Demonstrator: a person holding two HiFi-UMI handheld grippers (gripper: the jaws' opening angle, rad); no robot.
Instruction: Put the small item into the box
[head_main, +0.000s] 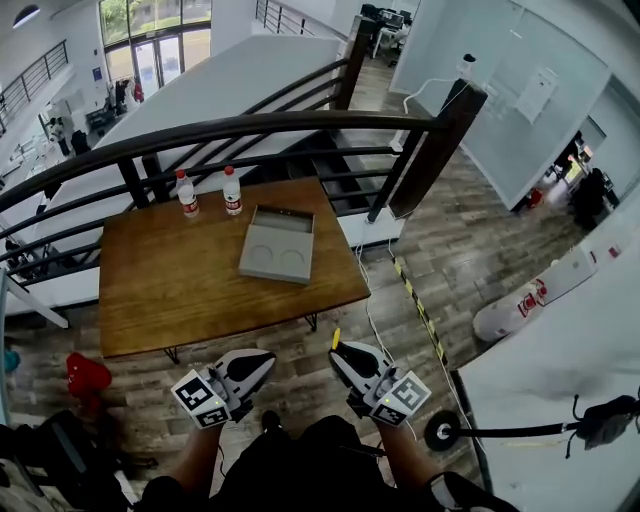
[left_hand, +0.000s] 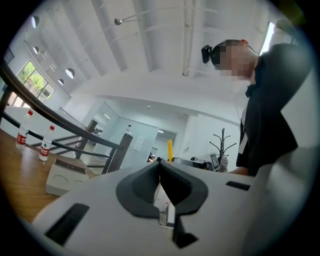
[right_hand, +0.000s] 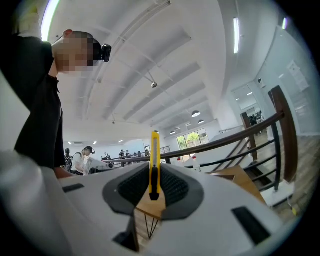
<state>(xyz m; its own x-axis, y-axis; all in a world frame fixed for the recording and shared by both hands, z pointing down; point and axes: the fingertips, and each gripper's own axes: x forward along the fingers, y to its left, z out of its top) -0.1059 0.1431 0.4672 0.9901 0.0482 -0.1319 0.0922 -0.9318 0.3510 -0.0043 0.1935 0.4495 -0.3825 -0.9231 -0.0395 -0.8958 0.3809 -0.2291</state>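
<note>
A grey box (head_main: 278, 245) with two round recesses lies on the wooden table (head_main: 170, 290), toward its far right; it also shows in the left gripper view, where the box (left_hand: 62, 175) is at the left. My right gripper (head_main: 342, 353) is held low, in front of the table's near edge, shut on a yellow utility knife (head_main: 335, 339). In the right gripper view the knife (right_hand: 155, 155) stands upright between the jaws of the right gripper (right_hand: 154, 170). My left gripper (head_main: 262, 360) hangs beside it, also short of the table. Seen in its own view, the left gripper (left_hand: 160, 164) is shut with nothing in it.
Two water bottles (head_main: 187, 194) (head_main: 232, 190) stand at the table's far edge, left of the box. A dark curved railing (head_main: 250, 125) runs behind the table. A red object (head_main: 88, 375) lies on the floor at left; a black wheeled stand (head_main: 440, 430) is at right.
</note>
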